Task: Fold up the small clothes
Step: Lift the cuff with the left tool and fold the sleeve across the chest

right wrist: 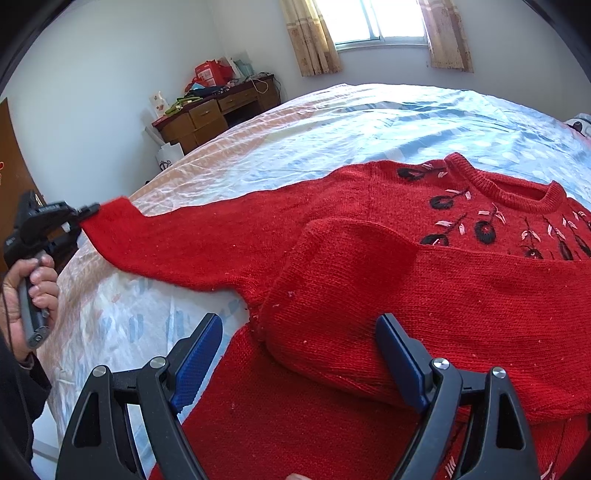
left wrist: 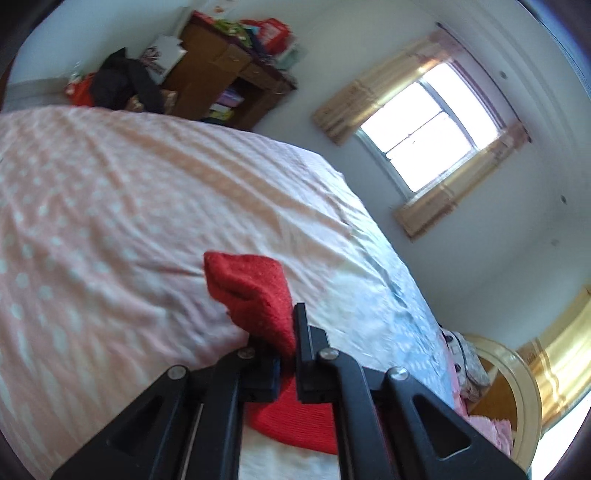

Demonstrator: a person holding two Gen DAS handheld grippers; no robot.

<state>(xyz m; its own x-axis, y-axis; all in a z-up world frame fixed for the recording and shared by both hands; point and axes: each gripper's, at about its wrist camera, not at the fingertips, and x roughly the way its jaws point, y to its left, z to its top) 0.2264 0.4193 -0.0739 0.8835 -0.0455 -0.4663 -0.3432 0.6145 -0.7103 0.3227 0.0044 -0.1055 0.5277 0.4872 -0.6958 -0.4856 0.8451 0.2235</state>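
A red knit sweater [right wrist: 369, 258] lay face up on the bed [right wrist: 295, 136], its ribbed collar [right wrist: 506, 188] toward the far side and dark embroidered flowers [right wrist: 484, 230] with pale leaves across the chest. One sleeve [right wrist: 424, 295] was folded across the body. The other sleeve [right wrist: 192, 240] stretched out toward the bed's edge.

My left claw [left wrist: 291, 350] was clamped on that sleeve's cuff [left wrist: 251, 291], the red knit bunched between its black fingers and lifted off the sheet. In the right wrist view, my left hand [right wrist: 26, 288] gripped that tool's handle beside the bed, the cuff taut at its tip.

My right claw [right wrist: 299, 362] stood wide apart over the sweater's lower part, near the folded sleeve, its blue pads [right wrist: 195, 362] holding nothing.

The sheet [left wrist: 110, 203] was wrinkled, peach with white dots on one side and pale blue on the other. Beyond the bed stood a wooden desk [right wrist: 218, 107] piled with red bags and boxes, against a white wall. A bright window [right wrist: 373, 22] with beige curtains [right wrist: 310, 40] sat behind the bed.
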